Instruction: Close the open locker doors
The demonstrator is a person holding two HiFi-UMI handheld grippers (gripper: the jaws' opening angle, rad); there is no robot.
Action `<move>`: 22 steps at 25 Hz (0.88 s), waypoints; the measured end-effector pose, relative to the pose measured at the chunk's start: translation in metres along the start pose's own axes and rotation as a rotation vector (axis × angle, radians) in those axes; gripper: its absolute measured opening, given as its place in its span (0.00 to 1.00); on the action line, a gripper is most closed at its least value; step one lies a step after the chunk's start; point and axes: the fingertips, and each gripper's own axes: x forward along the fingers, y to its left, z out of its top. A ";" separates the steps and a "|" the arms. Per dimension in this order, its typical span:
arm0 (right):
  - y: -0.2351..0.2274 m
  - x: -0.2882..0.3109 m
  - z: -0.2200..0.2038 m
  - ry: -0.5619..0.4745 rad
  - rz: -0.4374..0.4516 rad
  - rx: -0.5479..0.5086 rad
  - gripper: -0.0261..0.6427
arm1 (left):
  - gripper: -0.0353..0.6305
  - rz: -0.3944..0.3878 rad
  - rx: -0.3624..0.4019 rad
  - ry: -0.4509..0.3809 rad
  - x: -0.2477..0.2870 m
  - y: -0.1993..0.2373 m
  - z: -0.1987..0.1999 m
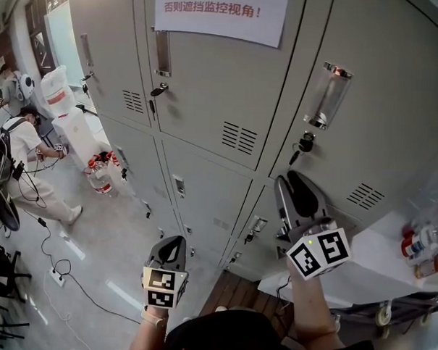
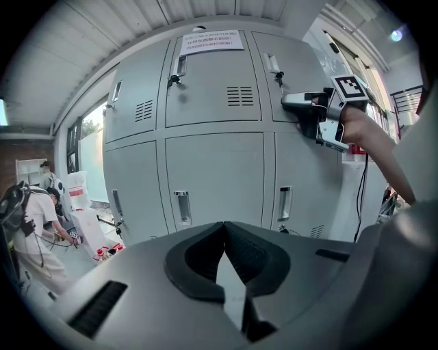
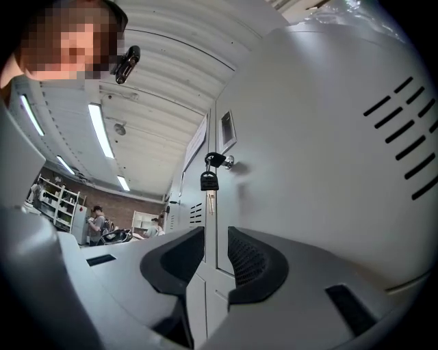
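Observation:
A bank of grey lockers (image 1: 207, 119) fills the head view. My right gripper (image 1: 295, 180) is raised against the upper right door (image 1: 375, 90), just below its key lock (image 1: 305, 143) and clear handle (image 1: 327, 95). In the right gripper view that vented door (image 3: 328, 137) looms close, and its edge seam with a hanging key and padlock (image 3: 209, 179) runs up between the parted jaws of the right gripper (image 3: 215, 236), which touch nothing. The door looks almost flush; I cannot tell whether it is latched. My left gripper (image 1: 174, 241) hangs low with its tips together (image 2: 224, 229), and it also sees the right gripper (image 2: 294, 102).
A paper notice with red print (image 1: 215, 11) is stuck on the upper middle door. A person (image 1: 24, 155) stands at far left beside a white unit and bottles (image 1: 96, 172). Cables (image 1: 55, 265) trail across the floor. A white cart with bottles (image 1: 419, 245) stands at right.

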 end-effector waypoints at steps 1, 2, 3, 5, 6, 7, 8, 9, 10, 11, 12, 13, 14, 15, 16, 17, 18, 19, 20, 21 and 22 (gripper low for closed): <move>-0.001 -0.003 -0.001 0.000 0.003 0.006 0.21 | 0.08 -0.008 0.002 -0.001 0.001 -0.002 0.001; -0.002 -0.007 -0.002 0.000 0.002 0.009 0.21 | 0.08 -0.018 0.005 -0.002 0.003 -0.005 0.002; -0.003 -0.012 -0.003 0.001 0.000 0.009 0.21 | 0.08 -0.029 0.008 -0.007 0.006 -0.008 0.003; -0.004 -0.023 -0.007 0.009 -0.002 0.010 0.21 | 0.08 -0.051 0.014 -0.025 0.012 -0.015 0.007; -0.004 -0.029 -0.010 0.017 -0.003 0.010 0.21 | 0.08 -0.065 0.018 -0.031 0.015 -0.020 0.008; -0.004 -0.035 -0.013 0.027 -0.005 0.010 0.21 | 0.08 -0.080 0.023 -0.034 0.019 -0.025 0.009; -0.005 -0.042 -0.017 0.039 -0.010 0.009 0.20 | 0.08 -0.096 0.028 -0.034 0.022 -0.030 0.010; -0.005 -0.050 -0.022 0.050 -0.017 0.008 0.19 | 0.08 -0.114 0.034 -0.034 0.026 -0.037 0.011; -0.005 -0.058 -0.027 0.063 -0.026 0.008 0.18 | 0.08 -0.134 0.039 -0.034 0.029 -0.043 0.012; -0.006 -0.065 -0.032 0.075 -0.034 0.010 0.18 | 0.08 -0.154 0.044 -0.035 0.033 -0.050 0.013; -0.006 -0.072 -0.038 0.088 -0.041 0.012 0.17 | 0.08 -0.174 0.049 -0.036 0.036 -0.057 0.014; -0.007 -0.080 -0.043 0.099 -0.050 0.015 0.17 | 0.08 -0.196 0.054 -0.037 0.040 -0.064 0.015; -0.007 -0.088 -0.049 0.109 -0.062 0.020 0.16 | 0.08 -0.219 0.060 -0.039 0.044 -0.072 0.016; -0.008 -0.097 -0.054 0.118 -0.077 0.024 0.15 | 0.08 -0.243 0.067 -0.041 0.047 -0.080 0.017; -0.008 -0.106 -0.059 0.126 -0.093 0.029 0.14 | 0.08 -0.266 0.073 -0.044 0.049 -0.088 0.018; -0.008 -0.115 -0.064 0.135 -0.110 0.031 0.13 | 0.08 -0.289 0.080 -0.046 0.052 -0.096 0.020; -0.008 -0.123 -0.070 0.146 -0.127 0.032 0.13 | 0.08 -0.311 0.087 -0.050 0.054 -0.104 0.021; -0.008 -0.131 -0.075 0.158 -0.143 0.031 0.13 | 0.08 -0.335 0.093 -0.055 0.056 -0.113 0.023; -0.008 -0.140 -0.080 0.170 -0.160 0.028 0.12 | 0.08 -0.359 0.097 -0.061 0.057 -0.121 0.024; -0.008 -0.148 -0.085 0.182 -0.177 0.023 0.12 | 0.08 -0.385 0.099 -0.067 0.059 -0.129 0.025; -0.008 -0.157 -0.089 0.192 -0.195 0.018 0.12 | 0.08 -0.410 0.101 -0.073 0.060 -0.137 0.026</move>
